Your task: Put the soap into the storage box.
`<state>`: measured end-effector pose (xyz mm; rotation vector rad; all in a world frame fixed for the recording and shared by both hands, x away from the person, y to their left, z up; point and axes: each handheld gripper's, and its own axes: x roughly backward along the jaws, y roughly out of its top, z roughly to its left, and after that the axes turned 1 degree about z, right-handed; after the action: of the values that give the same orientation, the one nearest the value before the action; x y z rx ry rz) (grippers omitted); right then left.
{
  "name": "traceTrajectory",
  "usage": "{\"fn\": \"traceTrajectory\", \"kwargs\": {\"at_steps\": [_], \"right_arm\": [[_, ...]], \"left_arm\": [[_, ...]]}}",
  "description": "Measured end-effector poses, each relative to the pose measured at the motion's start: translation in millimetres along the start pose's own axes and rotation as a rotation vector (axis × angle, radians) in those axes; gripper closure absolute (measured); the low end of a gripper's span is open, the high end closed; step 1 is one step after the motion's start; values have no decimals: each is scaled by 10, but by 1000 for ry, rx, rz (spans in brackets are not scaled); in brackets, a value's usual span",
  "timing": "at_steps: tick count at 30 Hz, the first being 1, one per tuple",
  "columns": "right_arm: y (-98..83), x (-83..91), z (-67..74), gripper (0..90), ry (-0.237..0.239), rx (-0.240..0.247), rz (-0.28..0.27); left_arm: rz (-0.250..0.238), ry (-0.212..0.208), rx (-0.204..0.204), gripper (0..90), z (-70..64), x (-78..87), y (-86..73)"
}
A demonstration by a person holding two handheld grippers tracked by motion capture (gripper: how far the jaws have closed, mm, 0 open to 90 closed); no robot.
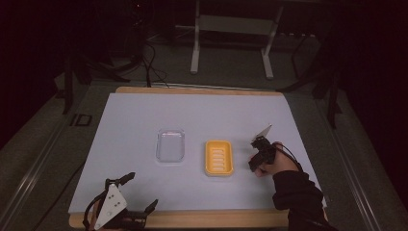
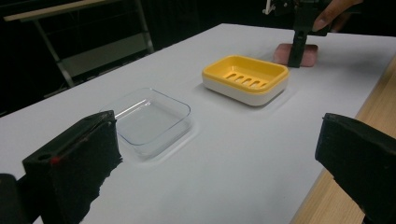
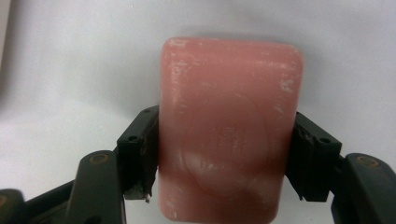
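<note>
the right gripper view is showing the right tongs (image 3: 224, 163) pinching a pink soap bar (image 3: 229, 126) by its long sides, the bar lying flat on the white tabletop (image 3: 70, 70). the high view is hiding the bar under the hand and is placing these tongs (image 1: 260, 154) just right of the yellow soap dish (image 1: 219, 157), with a clear plastic tray (image 1: 170, 145) further left. the left tongs (image 1: 137, 195) are resting spread wide and holding nothing at the near edge, with open tabletop lying around both containers.
</note>
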<state>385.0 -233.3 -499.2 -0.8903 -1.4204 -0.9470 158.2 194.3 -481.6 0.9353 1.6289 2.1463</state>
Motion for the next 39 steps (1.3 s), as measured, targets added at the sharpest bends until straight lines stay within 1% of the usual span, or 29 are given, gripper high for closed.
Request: {"fn": "traceTrajectory", "kwargs": {"at_steps": [4, 6, 8, 10, 11, 12, 13, 14, 17, 19, 22, 25, 26, 27, 29, 30, 32, 34, 35, 39], "right_arm": [[-14, 5, 16, 368, -9, -16, -7], [-22, 5, 10, 371, -4, -30, -11], [-23, 10, 7, 372, -1, -42, -4], [-21, 14, 10, 373, -4, -44, 2], [-13, 35, 20, 373, -19, -39, 7], [-10, 50, 21, 373, -17, -44, 1], [-5, 78, 15, 373, -8, -53, -9], [1, 109, 14, 373, -2, -59, -5], [10, 170, 19, 373, -6, -62, -18], [15, 267, 43, 373, -10, -71, -27], [9, 338, 77, 373, 9, -86, -34], [15, 421, 111, 373, -1, -98, -43], [15, 421, 111, 373, -1, -98, -43], [28, 492, 142, 373, -12, -98, -55], [28, 492, 142, 373, -12, -98, -55], [39, 590, 194, 373, 3, -81, -68], [51, 637, 231, 373, -26, -71, -73], [58, 664, 236, 373, -21, -76, -80], [72, 725, 243, 373, -14, -84, -99], [112, 857, 307, 373, -14, -79, -123]], "left_arm": [[0, 0, 0, 2, 1, 0, 0], [0, 1, 1, 2, 1, 1, -1], [1, 0, 3, 2, 2, -1, -3], [2, 0, 4, 3, 3, -3, -4], [5, -1, 3, 2, 3, -8, -8], [6, -1, 2, 2, 2, -10, -9], [7, -2, 2, 2, 0, -11, -9], [6, -2, 2, 2, -1, -10, -9], [6, 1, 3, 2, 0, -4, -9], [5, 7, 11, 3, 0, -4, -10], [2, 10, 13, 3, -4, 1, -10], [-2, 11, 12, 2, 2, 8, -9], [-2, 11, 12, 3, 2, 8, -9], [-4, 11, 14, 2, 5, 12, -8], [-5, 12, 16, 3, 6, 13, -8], [-6, 11, 14, 2, 2, 17, -4], [-8, 9, 13, 3, 0, 16, -2], [-7, 10, 12, 2, 0, 14, -2], [-5, 10, 11, 2, -2, 12, -3], [-4, 12, 12, 2, -2, 9, -2]]}}
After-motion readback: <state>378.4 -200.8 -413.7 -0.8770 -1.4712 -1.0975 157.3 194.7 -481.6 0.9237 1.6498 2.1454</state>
